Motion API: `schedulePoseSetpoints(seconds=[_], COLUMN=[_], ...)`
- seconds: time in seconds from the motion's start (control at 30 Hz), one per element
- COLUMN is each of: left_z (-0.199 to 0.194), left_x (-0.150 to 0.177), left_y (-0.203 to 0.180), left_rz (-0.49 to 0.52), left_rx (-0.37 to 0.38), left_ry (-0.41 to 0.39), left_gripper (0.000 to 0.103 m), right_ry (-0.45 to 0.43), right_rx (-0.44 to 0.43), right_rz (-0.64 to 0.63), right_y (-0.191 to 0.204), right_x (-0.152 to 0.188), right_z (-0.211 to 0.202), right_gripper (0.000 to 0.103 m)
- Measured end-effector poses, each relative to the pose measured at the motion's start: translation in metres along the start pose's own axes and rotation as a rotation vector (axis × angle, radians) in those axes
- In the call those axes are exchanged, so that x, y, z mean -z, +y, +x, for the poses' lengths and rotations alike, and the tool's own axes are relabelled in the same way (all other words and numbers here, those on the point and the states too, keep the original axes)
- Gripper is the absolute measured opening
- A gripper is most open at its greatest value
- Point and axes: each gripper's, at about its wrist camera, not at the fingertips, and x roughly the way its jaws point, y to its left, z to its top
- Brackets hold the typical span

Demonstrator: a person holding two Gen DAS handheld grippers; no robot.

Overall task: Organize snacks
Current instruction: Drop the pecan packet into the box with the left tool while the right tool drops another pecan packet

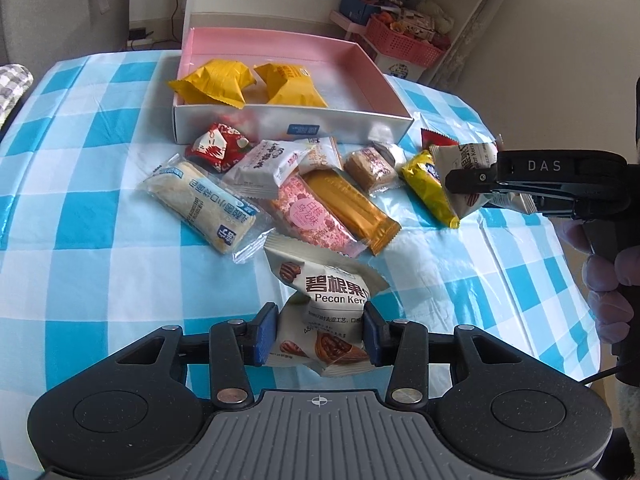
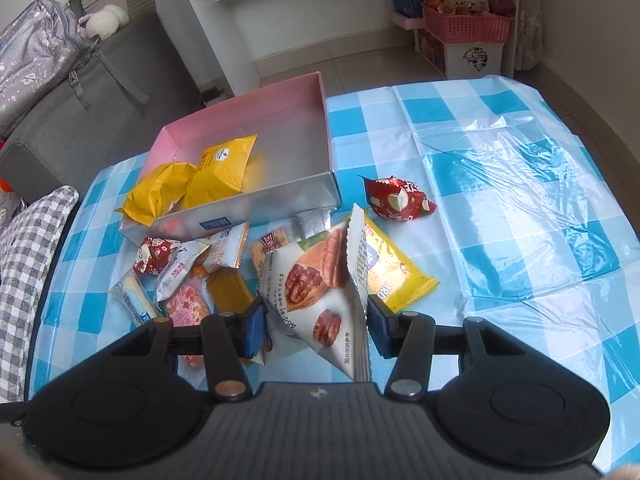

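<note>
a pecan packet (image 1: 320, 316) is being gripped by the left hand-held gripper (image 1: 320, 334), another pecan packet (image 2: 316, 296) by the right hand-held gripper (image 2: 316, 326), near the pink box (image 1: 280, 44).

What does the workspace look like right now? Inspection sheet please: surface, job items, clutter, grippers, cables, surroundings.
Surface: table under a blue-and-white checked plastic cloth, wrinkled on one side.
Job's things: pink-lined box holding two yellow packets; about ten loose snacks in front of it, among them a gold bar and a red packet lying apart.
Clutter: nothing seen beyond the snacks.
Grippers: left gripper shut on a pecan packet; right gripper shut on a second pecan packet; both packets clear of the cloth.
Cables: one thin cable below the right handle.
Surroundings: white shelf with pink baskets, grey sofa with a bag.
</note>
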Motion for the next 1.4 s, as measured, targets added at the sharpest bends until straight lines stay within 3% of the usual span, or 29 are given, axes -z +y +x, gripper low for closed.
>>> schedulePoseSetpoints(seconds=[0.3, 0.53, 0.87, 1.4], left_z=[-0.013, -0.008, 0.03, 0.084], left_x=[-0.031, -0.083, -0.155, -0.221], left_y=[0.017, 0.003, -0.01, 0.022], left_rz=[-0.056, 0.003, 0.059, 0.042], left_rx=[-0.051, -0.075, -0.151, -0.284], left_ry=[-0.059, -0.118, -0.152, -0.187], left_gripper=[0.041, 0.041, 0.041, 0.041], right_ry=[-0.023, -0.035, -0.053, -0.069], right_rx=[-0.05, -0.092, -0.168, -0.197], right_rz=[0.066, 0.118, 0.142, 0.153], right_y=[-0.006, -0.01, 0.008, 0.02], right_x=[-0.014, -0.042, -0.082, -0.088], right_z=[-0.001, 0.005, 0.041, 0.081], right_gripper=[0.048, 0.048, 0.048, 0.048])
